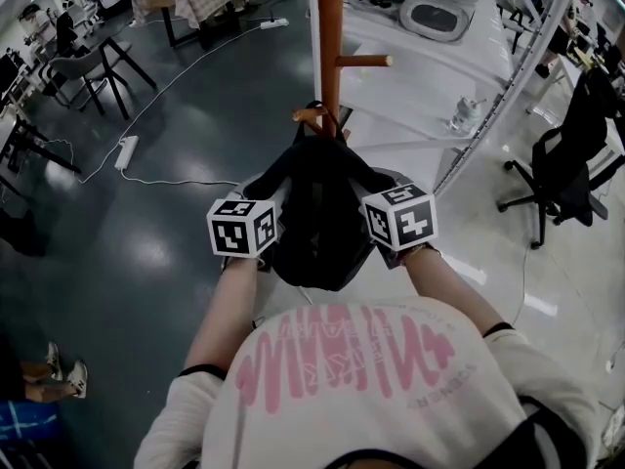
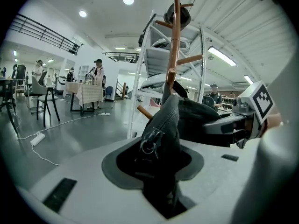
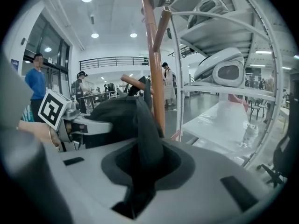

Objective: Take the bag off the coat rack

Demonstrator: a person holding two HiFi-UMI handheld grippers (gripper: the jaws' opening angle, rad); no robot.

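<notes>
**Bag.** The black bag hangs against the pole of the coat rack. Its top loop appears to sit over a lower peg, so it is not yet off.

**Grip.** The left gripper is nearly closed, its jaws pinching a fold of bag fabric beside a zip pull. The right gripper is likewise nearly closed on a fold at the bag's opposite side. Both holds are on loose cloth, not on a strap or the loop.

**Risks.**
- The peg slopes upward. If the bag is drawn away before the loop clears the peg's tip, the loop is likely to catch and pull the rack over.
- An upper peg juts out just above. A straight lift could snag the loop there.
- Thin fabric may slide through the pinches under the bag's weight. If one side slips, the bag would swing and twist on the peg.
</notes>
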